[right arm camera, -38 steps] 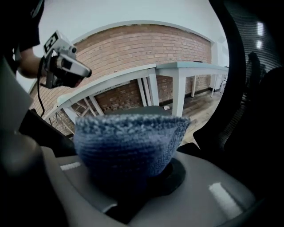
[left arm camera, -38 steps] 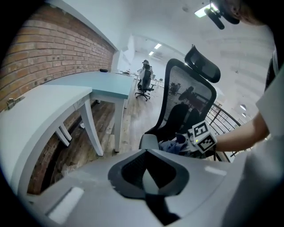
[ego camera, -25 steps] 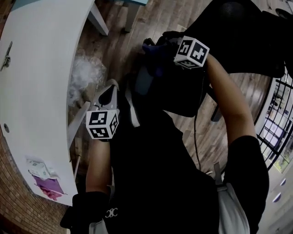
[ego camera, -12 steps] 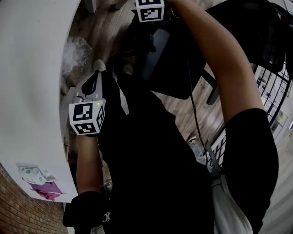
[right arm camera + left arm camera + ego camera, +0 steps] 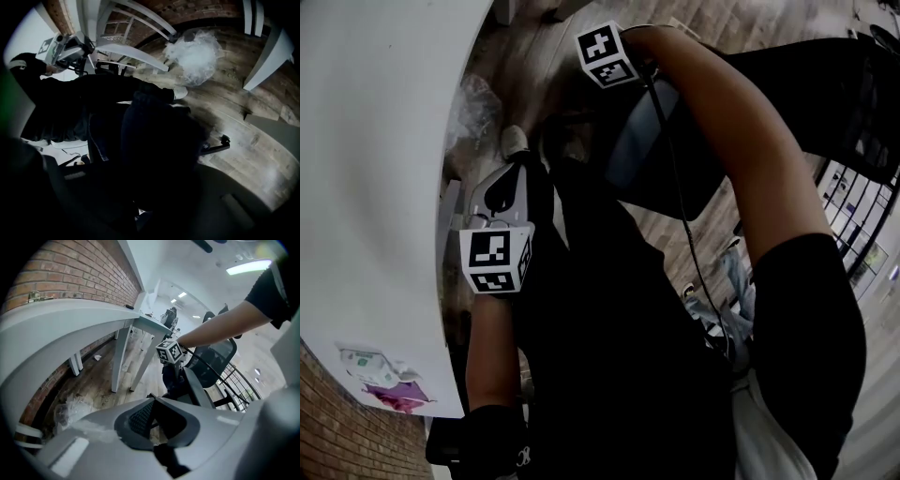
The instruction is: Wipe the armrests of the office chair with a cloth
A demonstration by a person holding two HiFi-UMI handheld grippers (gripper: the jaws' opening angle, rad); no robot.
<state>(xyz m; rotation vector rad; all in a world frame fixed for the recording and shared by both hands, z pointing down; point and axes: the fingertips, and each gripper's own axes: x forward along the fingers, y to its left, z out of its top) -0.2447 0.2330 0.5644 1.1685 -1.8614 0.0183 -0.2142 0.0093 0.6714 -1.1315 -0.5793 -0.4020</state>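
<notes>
1. We take the armrest as our landmark: a grey pad on the black office chair, slanting away from us in the head view.
2. Our right gripper is at the far end of the armrest. Its own view is very dark, but its jaws appear clamped on the dark blue cloth, which bunches up between them.
3. The cloth is therefore at that far end. Whether it presses on the pad or hangs just above it, we cannot tell.
4. Our left gripper is well apart from the armrest, on the side of the white desk. Its jaws are together with nothing between them.
5. We judge a wiping stroke on this armrest to be the step in hand.
6. Next we need the cloth flat on the pad and drawn along its full length towards us. The cable crossing the armrest could snag.
7. The second armrest is not visible and presumably remains.
</notes>
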